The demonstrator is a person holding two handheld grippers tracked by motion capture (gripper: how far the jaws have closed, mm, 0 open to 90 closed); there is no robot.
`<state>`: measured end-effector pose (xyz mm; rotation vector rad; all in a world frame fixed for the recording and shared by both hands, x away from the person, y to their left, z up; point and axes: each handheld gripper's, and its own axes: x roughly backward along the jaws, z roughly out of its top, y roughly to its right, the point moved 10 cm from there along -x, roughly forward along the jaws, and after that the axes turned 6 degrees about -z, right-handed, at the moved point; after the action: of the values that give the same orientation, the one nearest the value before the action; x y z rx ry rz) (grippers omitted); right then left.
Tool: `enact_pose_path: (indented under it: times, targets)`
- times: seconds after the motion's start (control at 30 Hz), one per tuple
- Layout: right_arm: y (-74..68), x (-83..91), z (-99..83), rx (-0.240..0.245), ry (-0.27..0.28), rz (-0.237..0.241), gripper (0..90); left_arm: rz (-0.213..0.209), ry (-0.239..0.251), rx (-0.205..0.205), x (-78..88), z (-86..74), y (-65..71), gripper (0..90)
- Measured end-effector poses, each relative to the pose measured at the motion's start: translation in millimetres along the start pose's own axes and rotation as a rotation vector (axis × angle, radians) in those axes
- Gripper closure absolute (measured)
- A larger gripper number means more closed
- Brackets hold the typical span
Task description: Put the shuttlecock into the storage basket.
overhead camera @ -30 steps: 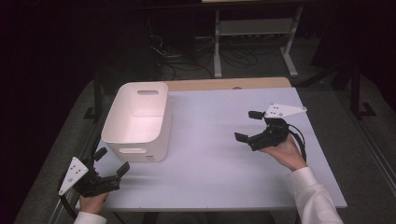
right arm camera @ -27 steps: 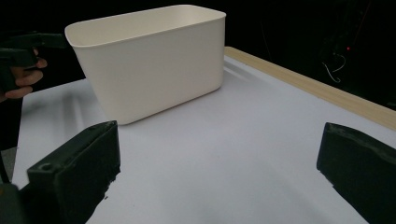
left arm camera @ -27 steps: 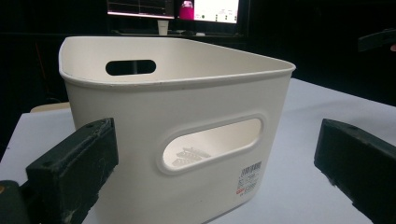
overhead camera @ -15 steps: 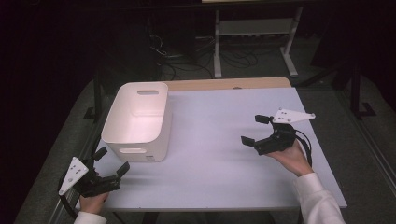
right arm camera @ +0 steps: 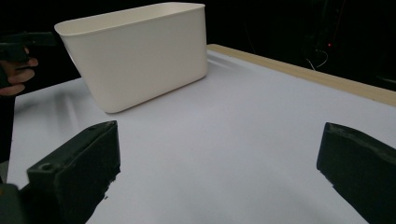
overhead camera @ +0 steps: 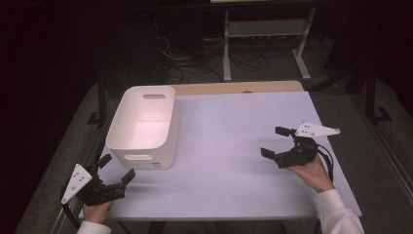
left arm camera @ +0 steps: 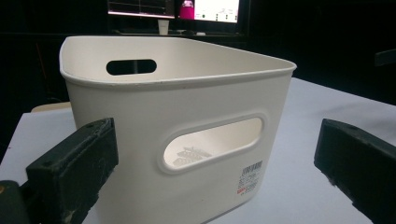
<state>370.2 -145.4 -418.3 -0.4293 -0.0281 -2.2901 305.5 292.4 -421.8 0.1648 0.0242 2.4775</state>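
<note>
A pale lavender-white table top (overhead camera: 234, 146) fills the middle of the high view, with a strip of bare wood (overhead camera: 238, 87) along its far edge and grey floor on both sides. Beyond it the room goes dark: a tangle of cables (overhead camera: 195, 56) on the floor and the legs of a white stand (overhead camera: 265, 34) are about all that comes through.

The white bin (overhead camera: 142, 127) sits on the table's left half, upright, open top, a slot handle in each end wall. The left gripper (overhead camera: 117, 170) is at the near left corner, just short of the bin's near end, jaws spread wide with nothing between them. The right gripper (overhead camera: 278, 141) is held over the right half of the table, well apart from the bin, jaws also wide and empty, pointing toward the bin.

The left gripper view brings the bin (left arm camera: 177, 130) up close: a barcode sticker (left arm camera: 250, 177) low on the near wall, and bright screens (left arm camera: 173, 8) behind, which the high view does not give. The right gripper view looks across bare table to the bin's long side (right arm camera: 140, 56), and at its left edge catches the other hand (right arm camera: 16, 70) with its gripper.

Through the near slot something ribbed shows on the bin's floor, possibly moulded lettering; too faint to read. Both forearms are cut off at the bottom of the high view.
</note>
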Motion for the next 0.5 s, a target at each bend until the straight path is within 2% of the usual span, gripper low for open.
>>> enact_pose_path:
  times: [0.5]
  targets:
    - [7.3, 14.2, -12.2, -0.014, 0.033, -0.026, 0.0, 0.001, -0.002, -0.004, 0.3, -0.2, -0.3, 0.0]
